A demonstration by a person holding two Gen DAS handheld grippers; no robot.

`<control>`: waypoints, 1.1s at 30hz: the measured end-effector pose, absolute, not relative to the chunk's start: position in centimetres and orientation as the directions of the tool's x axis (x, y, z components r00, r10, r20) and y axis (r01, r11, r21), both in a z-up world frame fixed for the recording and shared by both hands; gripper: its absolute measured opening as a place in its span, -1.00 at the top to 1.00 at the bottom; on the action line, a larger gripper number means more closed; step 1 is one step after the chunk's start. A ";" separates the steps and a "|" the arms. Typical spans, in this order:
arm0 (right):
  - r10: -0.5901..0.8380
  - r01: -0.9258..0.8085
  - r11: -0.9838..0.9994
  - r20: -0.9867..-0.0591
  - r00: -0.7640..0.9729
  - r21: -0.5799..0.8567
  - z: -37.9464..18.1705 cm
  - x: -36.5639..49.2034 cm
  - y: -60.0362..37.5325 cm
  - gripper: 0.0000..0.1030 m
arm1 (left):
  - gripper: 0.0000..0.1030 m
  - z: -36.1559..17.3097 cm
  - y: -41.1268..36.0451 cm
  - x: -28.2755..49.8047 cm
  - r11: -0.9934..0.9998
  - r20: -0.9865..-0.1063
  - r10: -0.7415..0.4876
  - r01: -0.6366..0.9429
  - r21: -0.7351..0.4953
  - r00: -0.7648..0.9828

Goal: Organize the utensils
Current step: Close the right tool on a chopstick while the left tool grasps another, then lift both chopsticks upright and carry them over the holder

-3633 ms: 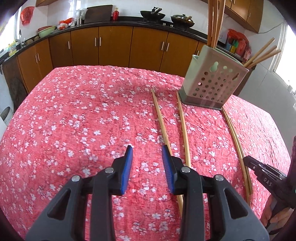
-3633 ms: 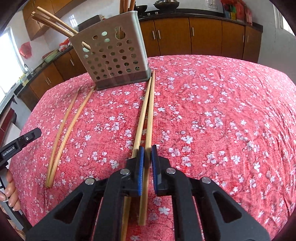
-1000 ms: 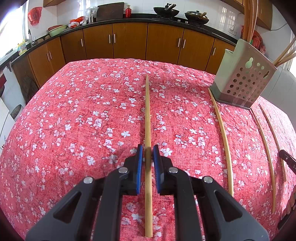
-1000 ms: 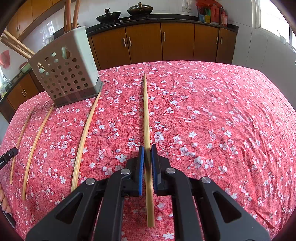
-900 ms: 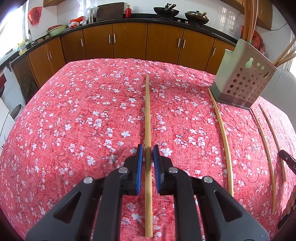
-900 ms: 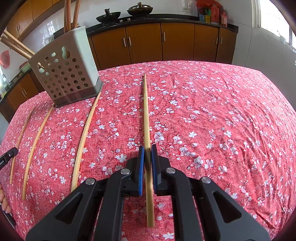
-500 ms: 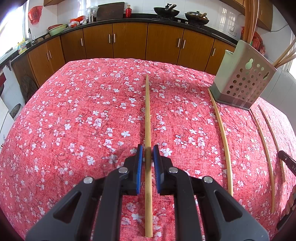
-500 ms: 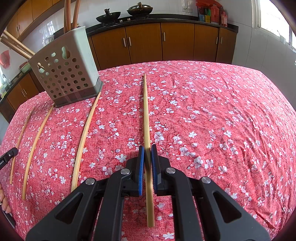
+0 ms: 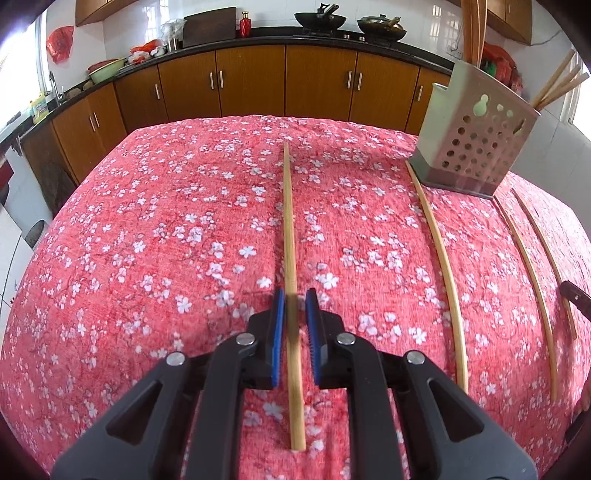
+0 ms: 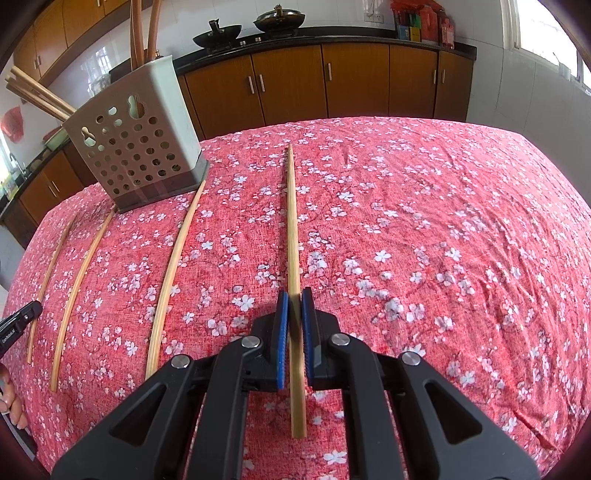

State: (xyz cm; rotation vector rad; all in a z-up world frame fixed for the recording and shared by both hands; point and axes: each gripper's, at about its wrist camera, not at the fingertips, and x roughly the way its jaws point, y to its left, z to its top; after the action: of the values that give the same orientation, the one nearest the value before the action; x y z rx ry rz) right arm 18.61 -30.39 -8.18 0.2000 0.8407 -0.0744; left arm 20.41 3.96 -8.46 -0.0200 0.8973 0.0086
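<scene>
My left gripper is shut on a long bamboo chopstick that runs away from me over the red floral tablecloth. My right gripper is shut on another chopstick, gripped near its near end. A grey perforated utensil holder stands at the far right in the left wrist view, and the same holder at the far left in the right wrist view. Several chopsticks stick out of it. A loose chopstick lies beside the holder, and another loose one shows in the right wrist view.
Wooden kitchen cabinets and a dark counter with pans stand behind the table. The cloth to the right of the right gripper is bare. A fingertip of the right gripper pokes in at the left wrist view's right edge.
A few seconds ago the left gripper stood open beside two chopsticks; now it is shut on one. Over the last second neither gripper nor chopstick has visibly moved.
</scene>
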 end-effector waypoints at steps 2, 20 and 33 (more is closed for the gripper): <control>0.012 0.145 0.979 -0.746 0.666 0.146 -8.1 18.6 -30.4 0.84 | 0.76 -8.4 3.9 20.2 1.000 -0.782 0.000 -0.009 -0.007 0.623; -0.032 0.153 0.976 -0.597 0.801 0.154 -1.5 14.6 -32.0 0.85 | 0.84 -2.2 5.7 17.2 0.994 -0.675 -0.083 0.012 -0.110 0.733; -0.025 0.129 0.970 -0.441 0.897 0.206 4.0 13.6 -32.0 0.85 | 0.85 4.8 5.1 16.2 0.987 -0.526 -0.118 0.040 -0.156 0.842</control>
State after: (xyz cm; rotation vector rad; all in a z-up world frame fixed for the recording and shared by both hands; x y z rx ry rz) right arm 13.63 -32.03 3.99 0.2345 0.4513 -0.0808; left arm 16.23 5.09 4.79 -0.1414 0.5636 -0.0839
